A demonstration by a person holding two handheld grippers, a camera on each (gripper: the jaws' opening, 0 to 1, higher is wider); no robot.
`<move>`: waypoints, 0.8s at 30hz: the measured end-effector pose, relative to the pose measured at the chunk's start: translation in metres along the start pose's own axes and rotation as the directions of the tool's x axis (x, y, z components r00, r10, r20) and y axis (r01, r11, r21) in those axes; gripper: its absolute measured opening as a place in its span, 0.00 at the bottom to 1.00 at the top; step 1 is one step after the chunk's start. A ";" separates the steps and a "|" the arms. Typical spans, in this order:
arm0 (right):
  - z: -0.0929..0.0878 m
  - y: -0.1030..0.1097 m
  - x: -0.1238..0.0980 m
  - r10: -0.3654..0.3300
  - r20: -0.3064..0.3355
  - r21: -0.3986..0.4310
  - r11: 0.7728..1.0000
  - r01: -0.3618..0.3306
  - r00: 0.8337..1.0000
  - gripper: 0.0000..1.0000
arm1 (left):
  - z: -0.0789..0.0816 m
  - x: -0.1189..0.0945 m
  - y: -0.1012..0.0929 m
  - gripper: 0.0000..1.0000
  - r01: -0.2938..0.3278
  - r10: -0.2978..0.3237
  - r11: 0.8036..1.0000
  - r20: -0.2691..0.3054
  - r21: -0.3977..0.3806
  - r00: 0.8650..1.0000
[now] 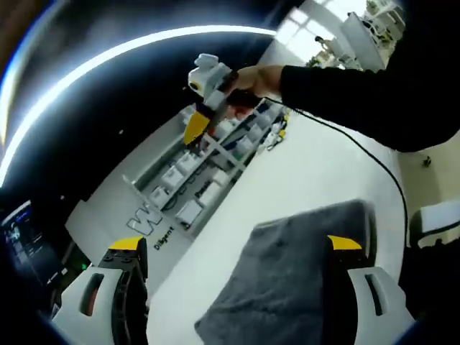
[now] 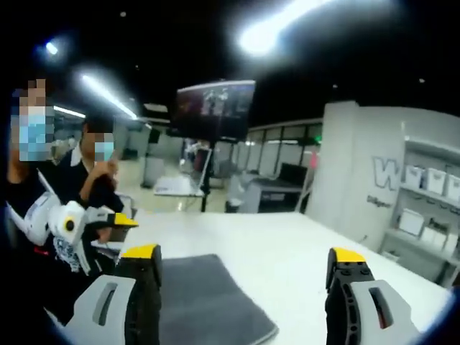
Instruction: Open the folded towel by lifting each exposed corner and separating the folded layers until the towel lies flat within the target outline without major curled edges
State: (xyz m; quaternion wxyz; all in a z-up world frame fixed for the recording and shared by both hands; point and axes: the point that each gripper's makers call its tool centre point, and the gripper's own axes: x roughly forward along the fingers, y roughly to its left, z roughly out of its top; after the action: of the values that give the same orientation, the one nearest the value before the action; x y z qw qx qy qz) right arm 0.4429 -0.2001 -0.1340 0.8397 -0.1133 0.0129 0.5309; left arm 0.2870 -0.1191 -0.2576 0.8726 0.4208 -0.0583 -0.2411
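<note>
Grey towel [image 1: 302,273] lies folded between the spread left gripper [image 1: 237,244] jaws; right gripper [image 2: 244,255] spread too. Next: pinch a corner.

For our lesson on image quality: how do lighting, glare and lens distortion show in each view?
Left gripper view: the ceiling light strip bends into an arc from fisheye distortion, and the room is tilted; the grey towel on the white table is evenly lit. Right gripper view: a ceiling light blooms into glare, the background is soft and dim, the monitor blurred.
</note>
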 end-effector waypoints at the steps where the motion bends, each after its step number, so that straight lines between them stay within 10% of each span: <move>1: -0.002 -0.003 0.004 0.000 -0.002 0.004 1.000 0.000 1.000 0.87 | -0.002 0.002 -0.003 1.00 0.006 -0.006 1.000 -0.008 0.009 1.000; 13: -0.079 -0.026 0.054 0.058 -0.119 0.091 0.995 -0.048 0.991 0.74 | -0.018 0.022 -0.028 1.00 -0.013 0.022 0.994 -0.078 0.109 0.997; 24: -0.087 -0.022 0.044 0.204 -0.054 0.144 0.970 -0.194 0.978 0.72 | -0.006 0.031 -0.055 1.00 0.032 -0.022 0.988 -0.069 0.150 0.997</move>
State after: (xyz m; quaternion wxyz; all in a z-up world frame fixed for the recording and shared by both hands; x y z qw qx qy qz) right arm 0.4903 -0.1879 -0.2206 0.7871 -0.0709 0.0896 0.6061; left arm 0.2957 -0.1585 -0.3062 0.8363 0.4942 -0.0415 -0.2338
